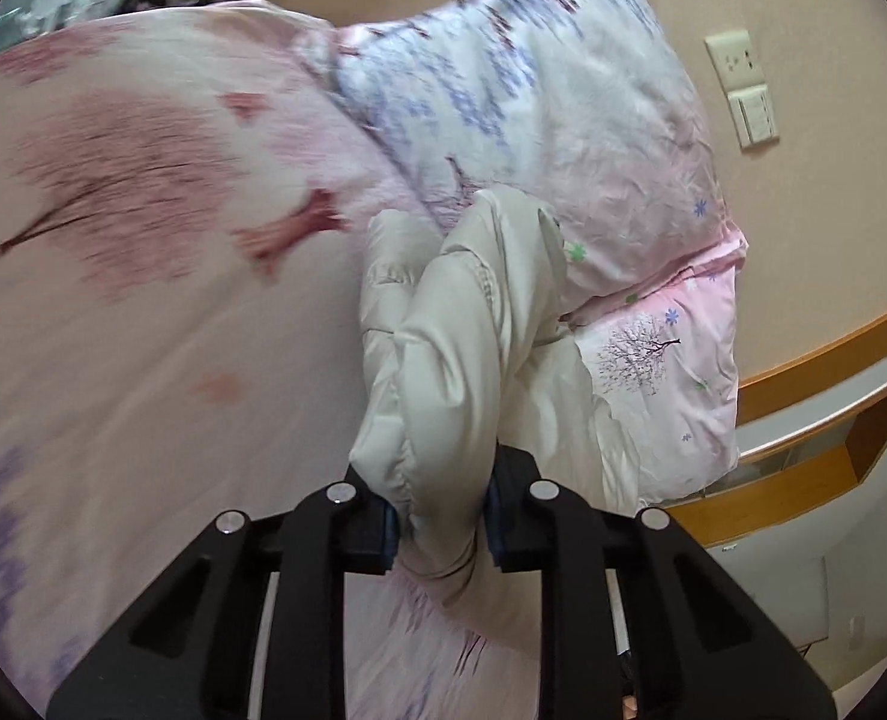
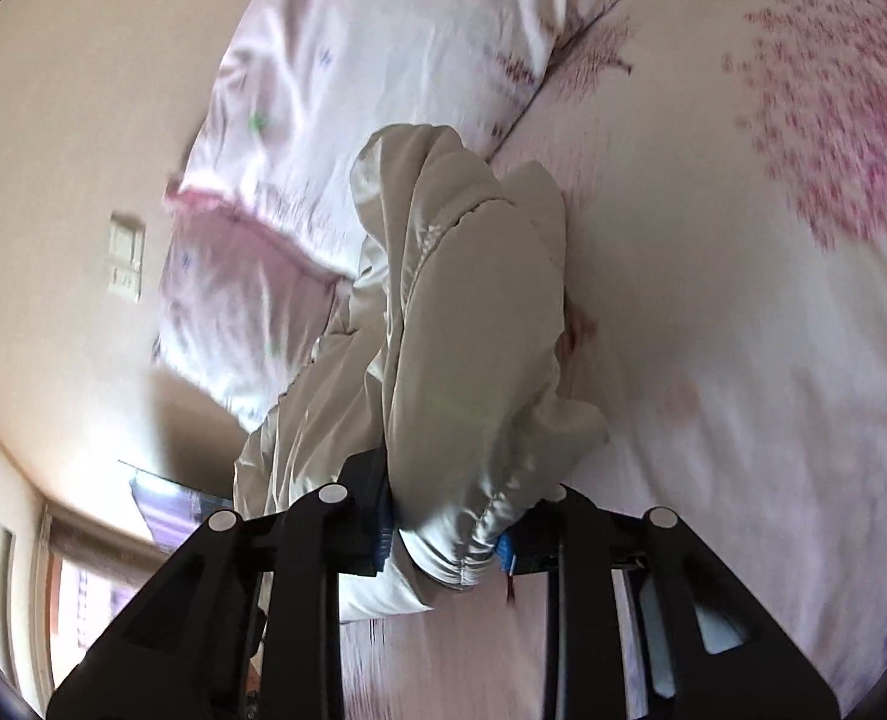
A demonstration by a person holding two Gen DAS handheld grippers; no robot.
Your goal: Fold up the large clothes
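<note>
**Padded jacket held up over a flowered bed**

A bed (image 1: pixel 143 330) in pink blossom-print sheets fills both views, two matching pillows (image 1: pixel 563 96) against the wall. Above it hangs a cream padded jacket (image 1: pixel 443 348), bunched. The left gripper (image 1: pixel 440 525) and right gripper (image 2: pixel 443 534) each pinch a gathered edge.
</note>
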